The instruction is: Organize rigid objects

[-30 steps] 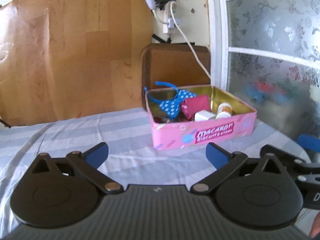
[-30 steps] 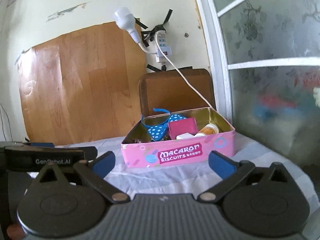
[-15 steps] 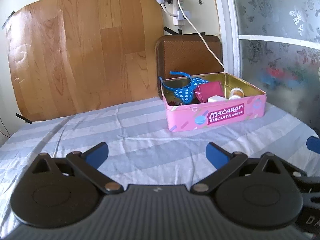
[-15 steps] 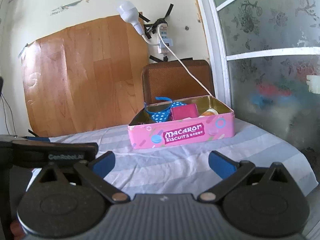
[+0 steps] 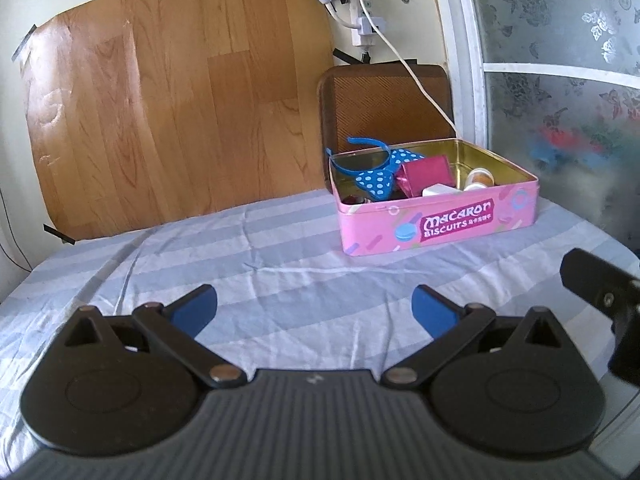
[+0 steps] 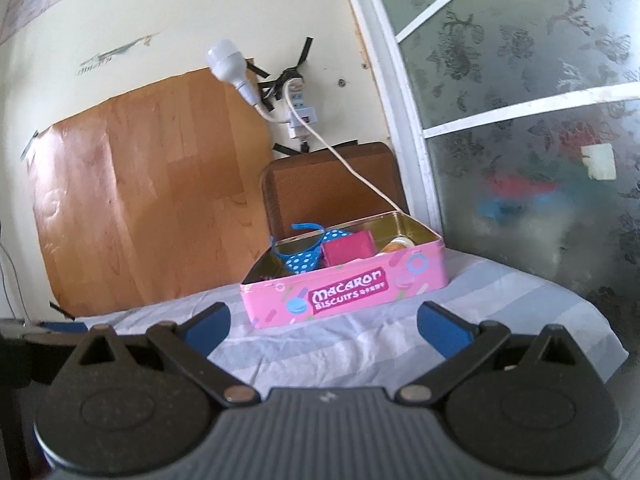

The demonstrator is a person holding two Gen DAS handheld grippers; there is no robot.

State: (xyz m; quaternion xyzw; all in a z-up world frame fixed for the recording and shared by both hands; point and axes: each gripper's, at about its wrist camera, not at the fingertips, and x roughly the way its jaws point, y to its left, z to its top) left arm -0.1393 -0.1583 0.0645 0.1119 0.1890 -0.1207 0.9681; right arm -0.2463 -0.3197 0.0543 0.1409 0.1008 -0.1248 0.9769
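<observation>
Both grippers have backed off from the pink biscuit tin (image 5: 438,222) since a second ago; it now sits smaller and farther ahead in my two wrist views.

Item: left gripper (image 5: 314,308), jaws spread wide, nothing between them, above the striped blue cloth (image 5: 280,276).
Item: right gripper (image 6: 322,328), jaws likewise wide and holding nothing.
Item: tin, lid off, on the cloth near the far right corner, just in front of a brown woven panel (image 5: 384,100) leaning at the wall.
Contents I can make out: blue polka-dot headband (image 5: 374,176) at the left end, magenta box (image 5: 426,174) in the middle, small white block (image 5: 438,191) against the front wall, orange-banded bottle (image 5: 478,178) toward the right.
Item: white cable (image 5: 404,60), running from the wall socket down behind the tin.
</observation>
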